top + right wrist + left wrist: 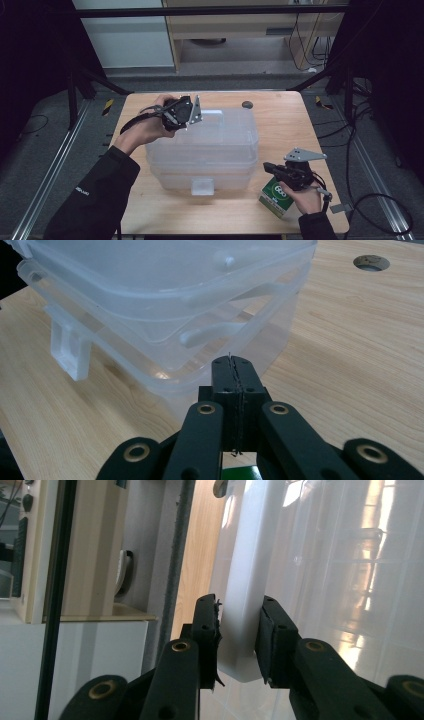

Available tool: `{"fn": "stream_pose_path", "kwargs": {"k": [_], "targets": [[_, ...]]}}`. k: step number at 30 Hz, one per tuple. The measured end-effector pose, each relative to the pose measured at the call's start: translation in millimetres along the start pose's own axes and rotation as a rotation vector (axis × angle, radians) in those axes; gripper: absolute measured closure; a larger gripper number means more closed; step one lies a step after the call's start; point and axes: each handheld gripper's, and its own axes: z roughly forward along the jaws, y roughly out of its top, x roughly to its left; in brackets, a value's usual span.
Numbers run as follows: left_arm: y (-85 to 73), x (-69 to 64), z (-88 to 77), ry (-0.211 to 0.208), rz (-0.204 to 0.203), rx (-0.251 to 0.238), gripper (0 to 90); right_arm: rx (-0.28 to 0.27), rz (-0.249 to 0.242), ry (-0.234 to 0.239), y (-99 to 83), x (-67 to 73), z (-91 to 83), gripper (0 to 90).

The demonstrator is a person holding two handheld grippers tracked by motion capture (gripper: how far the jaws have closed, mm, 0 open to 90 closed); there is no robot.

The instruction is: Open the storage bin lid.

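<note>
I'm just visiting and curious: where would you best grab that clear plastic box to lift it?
By the handle on the lid, from above. It is a narrow white bar standing off the lid, slim enough to fit between the left tongs, which already straddle it.

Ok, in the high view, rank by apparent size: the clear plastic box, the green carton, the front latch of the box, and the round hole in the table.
Largest to smallest, as they look in the high view:
1. clear plastic box
2. green carton, partly hidden by the right gripper
3. front latch
4. round hole, though it lies farther from the camera
</note>
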Motion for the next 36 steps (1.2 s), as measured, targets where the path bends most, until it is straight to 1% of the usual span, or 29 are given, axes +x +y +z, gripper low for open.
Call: {"fn": "stream_pose_path", "kwargs": {"k": [2,4,9,11,13,14,16,17,20,21,22,25,27,31,33,34,35,36], "targets": [[-0.3,1.3,0.5,0.002,-0.004,-0.002,72.0,-0.001,0.003,0.002,0.4,0.5,0.4,90.0],[-1.2,4.5,2.2,0.005,-0.018,-0.009,71.9,-0.009,0.000,0.002,3.2,1.8,2.4,90.0],[-1.2,8.0,3.6,0.011,-0.021,-0.005,71.6,-0.024,0.005,0.012,8.4,4.7,5.9,90.0],[-1.2,10.1,5.5,0.014,-0.035,-0.010,71.5,-0.037,0.002,0.017,12.7,7.8,8.6,90.0],[-1.3,11.1,6.2,0.014,-0.038,-0.011,71.5,-0.041,0.002,0.020,13.4,8.4,9.0,90.0],[-1.5,13.0,7.5,0.012,-0.047,-0.013,71.4,-0.053,0.006,0.021,15.0,8.8,9.4,90.0],[-1.6,14.0,8.2,0.014,-0.049,-0.013,71.3,-0.064,0.014,0.020,16.1,9.3,9.6,90.0],[-1.9,15.5,9.3,0.012,-0.057,-0.015,71.3,-0.064,0.014,0.020,16.1,9.3,9.6,90.0],[-2.6,18.2,11.0,0.008,-0.064,-0.014,71.0,-0.091,0.018,0.022,19.1,10.2,8.1,90.0],[-2.6,18.2,11.0,0.008,-0.064,-0.014,70.9,-0.091,0.018,0.022,19.1,10.2,8.1,90.0],[-3.0,18.7,11.9,0.004,-0.074,-0.019,70.8,-0.099,0.018,0.031,20.6,10.7,7.2,90.0],[-3.3,18.7,12.4,0.000,-0.078,-0.022,70.8,-0.112,0.014,0.029,22.1,12.1,6.3,90.0],[-3.8,18.8,12.6,-0.001,-0.082,-0.027,70.7,-0.120,0.020,0.035,22.8,11.8,5.8,90.0],[-4.2,18.6,12.5,-0.008,-0.092,-0.030,70.2,-0.120,0.017,0.029,23.0,12.5,5.8,90.0],[-5.2,18.0,11.7,-0.009,-0.102,-0.037,68.2,-0.116,0.019,0.028,22.8,12.1,5.9,90.0],[-7.2,17.1,10.5,-0.012,-0.112,-0.047,64.6,-0.108,0.017,0.027,22.6,12.3,6.4,90.0],[-7.2,17.1,10.5,-0.012,-0.112,-0.047,62.7,-0.107,0.015,0.028,22.4,12.1,6.7,90.0],[-10.0,16.4,7.9,-0.018,-0.139,-0.059,60.4,-0.106,0.016,0.028,22.3,12.2,6.9,90.0]]}}
